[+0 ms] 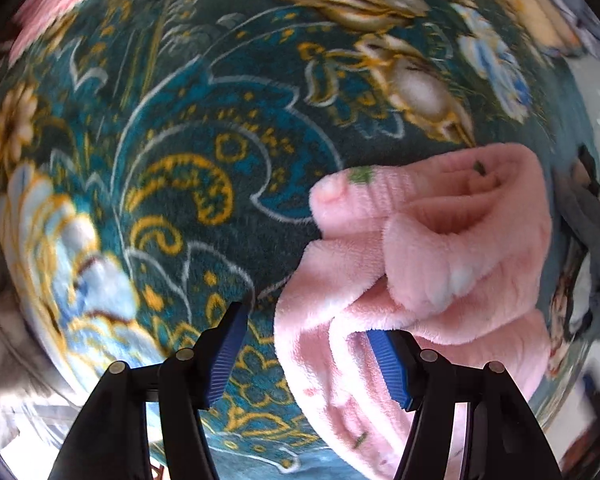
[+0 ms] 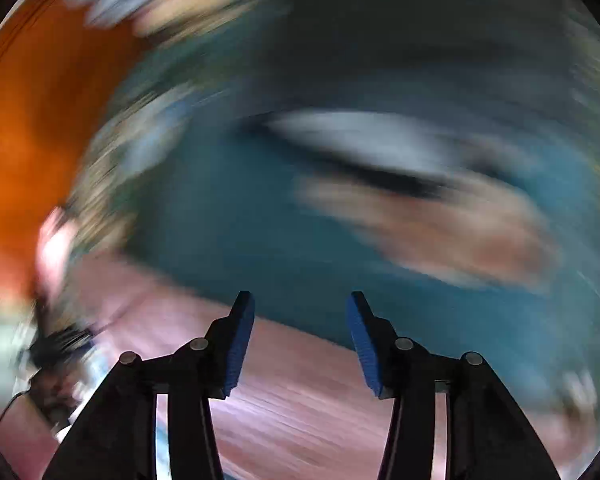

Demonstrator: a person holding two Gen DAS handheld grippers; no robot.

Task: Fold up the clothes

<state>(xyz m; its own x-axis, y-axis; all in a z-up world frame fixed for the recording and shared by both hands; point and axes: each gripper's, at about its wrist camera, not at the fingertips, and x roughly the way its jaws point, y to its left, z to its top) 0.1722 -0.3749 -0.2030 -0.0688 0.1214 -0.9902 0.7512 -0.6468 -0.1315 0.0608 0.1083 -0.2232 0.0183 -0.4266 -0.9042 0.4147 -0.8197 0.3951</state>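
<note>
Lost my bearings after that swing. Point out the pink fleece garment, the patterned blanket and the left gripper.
pink fleece garment (image 1: 440,240): left wrist view, on its bunched upper fold.
patterned blanket (image 1: 204,152): left wrist view, bare teal patch.
left gripper (image 1: 312,352): left wrist view, midway between the fingertips.

The right wrist view is smeared throughout by motion: past the right gripper (image 2: 300,320) only teal, a pink band (image 2: 300,392) beneath the fingers, an orange area (image 2: 32,120) at left and white and tan streaks show, none identifiable. In the left wrist view, the pink garment (image 1: 420,260) covers the tip of one blue pad (image 1: 392,364) and is cut off at the bottom edge. Right of the garment, a grey cloth (image 1: 596,240) is too cropped to tell.
</note>
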